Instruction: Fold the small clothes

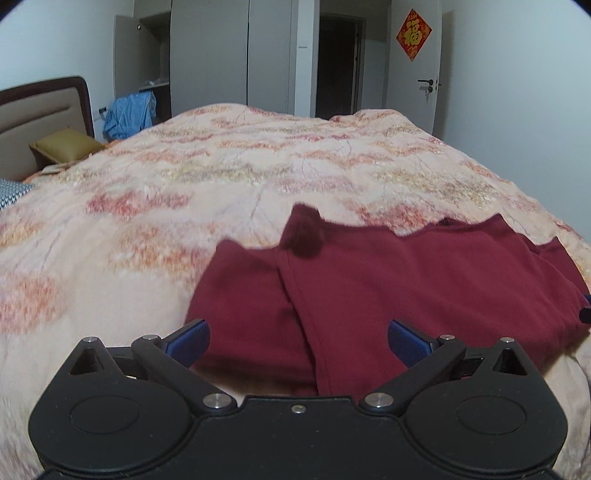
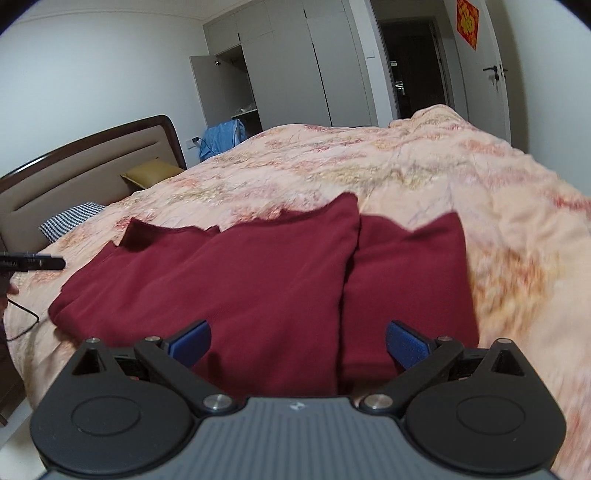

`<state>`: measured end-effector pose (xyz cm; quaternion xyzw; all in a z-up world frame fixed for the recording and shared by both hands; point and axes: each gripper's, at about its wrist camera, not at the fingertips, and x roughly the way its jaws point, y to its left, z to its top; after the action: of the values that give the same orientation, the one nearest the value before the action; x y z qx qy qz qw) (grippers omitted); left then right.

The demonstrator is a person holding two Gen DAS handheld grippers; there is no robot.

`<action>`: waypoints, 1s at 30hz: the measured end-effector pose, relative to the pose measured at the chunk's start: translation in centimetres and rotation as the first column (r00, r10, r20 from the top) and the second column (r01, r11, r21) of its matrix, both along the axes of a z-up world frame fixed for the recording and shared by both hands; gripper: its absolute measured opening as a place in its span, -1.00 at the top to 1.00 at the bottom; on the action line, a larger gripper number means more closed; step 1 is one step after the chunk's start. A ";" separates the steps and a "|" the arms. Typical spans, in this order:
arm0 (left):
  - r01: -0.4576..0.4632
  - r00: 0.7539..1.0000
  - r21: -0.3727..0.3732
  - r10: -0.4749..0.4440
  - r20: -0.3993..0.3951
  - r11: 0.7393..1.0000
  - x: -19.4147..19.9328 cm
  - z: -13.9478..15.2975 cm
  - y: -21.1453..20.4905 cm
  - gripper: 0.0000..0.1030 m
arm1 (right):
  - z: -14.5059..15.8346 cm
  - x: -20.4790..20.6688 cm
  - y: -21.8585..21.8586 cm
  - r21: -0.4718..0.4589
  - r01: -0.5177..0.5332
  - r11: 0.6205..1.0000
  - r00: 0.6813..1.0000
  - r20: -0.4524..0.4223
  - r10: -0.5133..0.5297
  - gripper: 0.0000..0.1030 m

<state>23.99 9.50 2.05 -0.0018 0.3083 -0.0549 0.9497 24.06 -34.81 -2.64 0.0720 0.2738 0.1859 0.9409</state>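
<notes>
Garment: a dark red garment (image 1: pixel 388 288) lies partly folded on the near edge of the bed, one side panel turned over the middle; I see the same cloth from my right camera (image 2: pixel 229 280).
Bedspread: a peach floral bedspread (image 1: pixel 221 177) covers the bed under the garment.
Left gripper: my left gripper (image 1: pixel 298 341) hovers over the cloth's near hem, blue fingers (image 1: pixel 188 341) spread wide, nothing between them.
Right gripper: my right gripper (image 2: pixel 298 341) hangs over the fold line, jaws fully apart, gripping nothing.
Headboard end: a mustard pillow (image 2: pixel 151 173) and a striped pillow (image 2: pixel 70 219) rest against the headboard (image 2: pixel 92 162).
Background: blue clothing (image 1: pixel 129 114) hangs by an open wardrobe (image 1: pixel 147 55).
Door: a red paper decoration (image 1: pixel 413 34).
</notes>
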 end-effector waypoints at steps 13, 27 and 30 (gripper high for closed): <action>0.030 0.997 -0.021 -0.031 -0.064 0.999 -2.3 -2.4 -1.2 -0.54 | -0.2 -1.2 -1.3 0.121 0.098 0.988 0.995 -0.048 -0.092 0.17; -0.065 0.994 -0.150 0.051 -0.095 0.987 -2.3 -0.6 0.1 0.85 | 1.3 -3.9 -1.5 0.058 0.122 0.991 0.992 0.007 -0.123 0.84; -0.091 0.987 -0.145 0.071 -0.143 0.985 -1.7 -1.8 0.1 0.85 | 0.3 -3.8 -1.7 0.043 0.129 0.991 0.991 -0.035 -0.127 0.84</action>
<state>22.30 9.59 0.22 -0.0901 0.3674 -0.0391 0.9249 20.27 -36.56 -2.34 0.1135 0.2795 0.1300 0.9445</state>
